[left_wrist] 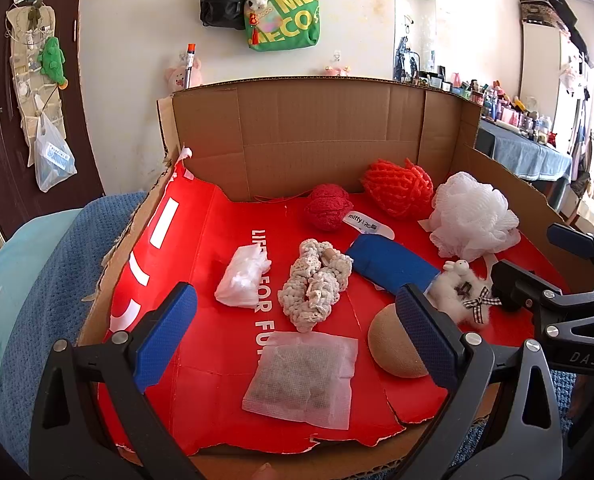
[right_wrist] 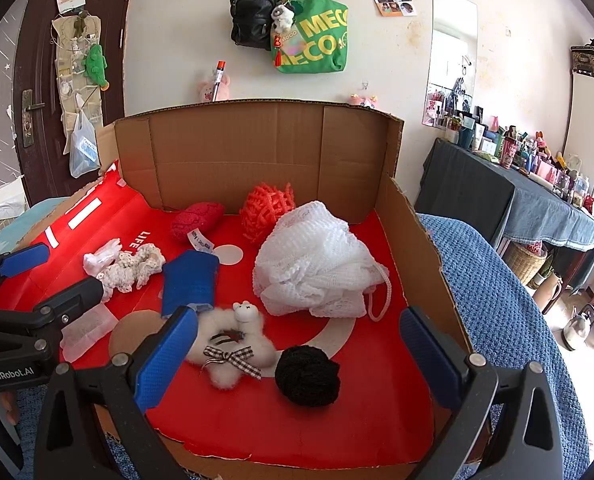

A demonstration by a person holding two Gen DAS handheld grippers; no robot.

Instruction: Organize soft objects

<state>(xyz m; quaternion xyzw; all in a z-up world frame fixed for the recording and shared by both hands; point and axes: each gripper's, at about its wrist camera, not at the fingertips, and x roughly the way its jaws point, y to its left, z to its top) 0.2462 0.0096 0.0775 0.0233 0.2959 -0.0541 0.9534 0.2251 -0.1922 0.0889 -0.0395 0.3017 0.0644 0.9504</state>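
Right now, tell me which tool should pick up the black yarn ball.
Right. The black yarn ball lies just ahead of the open right tool, between its fingers' line. The left tool faces the gauze sachet instead; the ball is not visible in its view.

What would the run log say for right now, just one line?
left tongs: open, empty | right tongs: open, empty | both above box floor | fluffy alpaca toy, black yarn ball between right tongs' fingers, untouched
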